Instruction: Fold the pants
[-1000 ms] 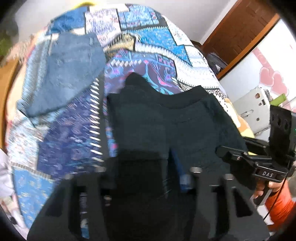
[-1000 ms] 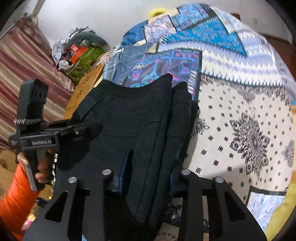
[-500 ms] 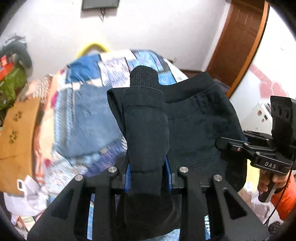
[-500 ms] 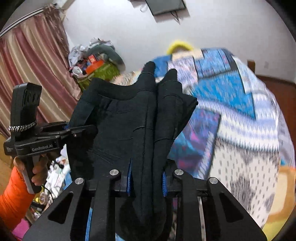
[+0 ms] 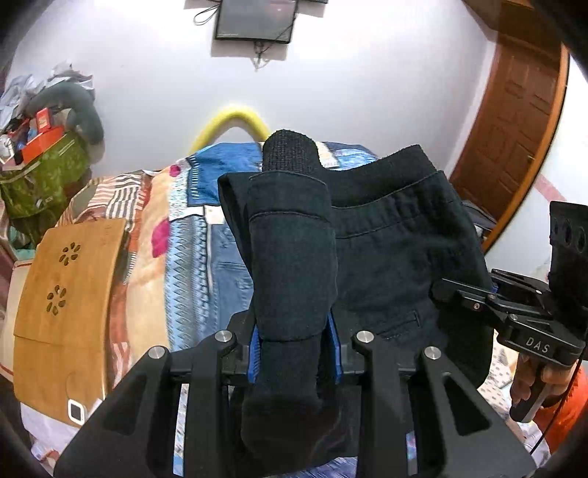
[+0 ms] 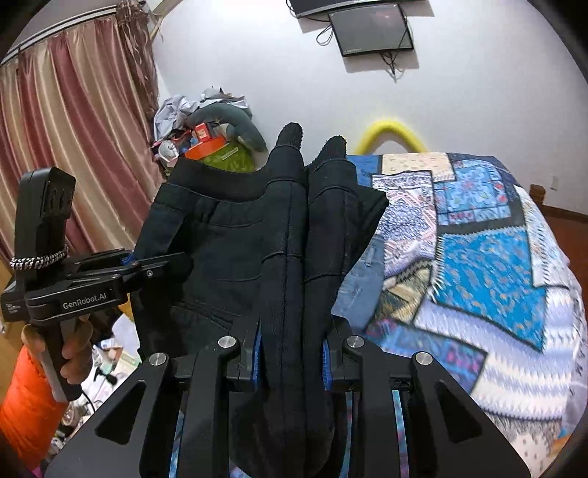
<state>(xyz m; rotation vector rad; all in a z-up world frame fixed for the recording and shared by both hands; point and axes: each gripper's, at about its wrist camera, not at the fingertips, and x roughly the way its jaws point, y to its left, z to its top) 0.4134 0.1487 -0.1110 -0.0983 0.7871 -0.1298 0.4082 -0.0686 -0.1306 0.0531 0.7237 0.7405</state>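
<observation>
Above one patchwork bed point(image 6: 488, 264), two tongs point(image 5: 294, 353) point(image 6: 292, 364) gripping one black pants point(image 5: 386, 257).

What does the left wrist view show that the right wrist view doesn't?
Only the left wrist view: a brown wooden door, a tan wooden board at the bed's edge, and the right gripper side-on.

Only the right wrist view: striped pink curtains and the left gripper side-on, held by a hand in an orange sleeve.

Both: each gripper clamped on the black pants, the patchwork bedspread, blue jeans lying on it, the wall screen and a yellow arch.
</observation>
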